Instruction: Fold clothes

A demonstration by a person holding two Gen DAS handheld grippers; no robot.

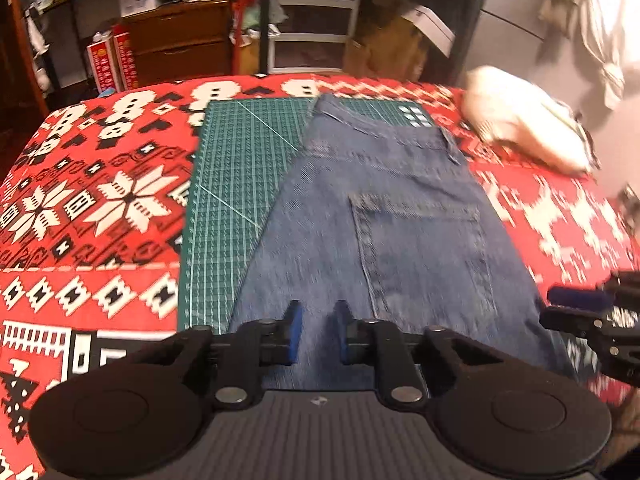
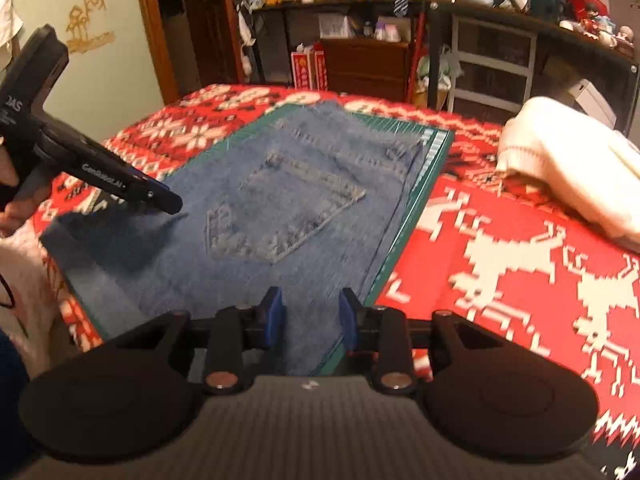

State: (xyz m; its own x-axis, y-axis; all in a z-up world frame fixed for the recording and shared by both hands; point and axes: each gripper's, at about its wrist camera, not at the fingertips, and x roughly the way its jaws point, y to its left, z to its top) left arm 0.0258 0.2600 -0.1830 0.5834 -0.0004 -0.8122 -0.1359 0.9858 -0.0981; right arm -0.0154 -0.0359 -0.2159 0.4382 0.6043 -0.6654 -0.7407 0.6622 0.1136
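Note:
Blue jeans (image 1: 400,184) lie flat on a green cutting mat (image 1: 240,160), back pocket up and waistband at the far end. My left gripper (image 1: 318,332) hovers open over the near end of the denim, with nothing pinched between its blue pads. The right gripper (image 1: 580,308) shows at the right edge of that view, beside the jeans. In the right wrist view the jeans (image 2: 280,208) cover most of the mat (image 2: 424,184). My right gripper (image 2: 310,318) stands open above their near right edge. The left gripper (image 2: 160,198), held by a hand, points down at the jeans' left side.
A red and white patterned blanket (image 1: 100,200) covers the table. A folded white garment (image 1: 524,120) lies at the far right, also seen as a white garment (image 2: 572,168) in the right wrist view. Shelves, drawers and boxes stand beyond the table's far edge.

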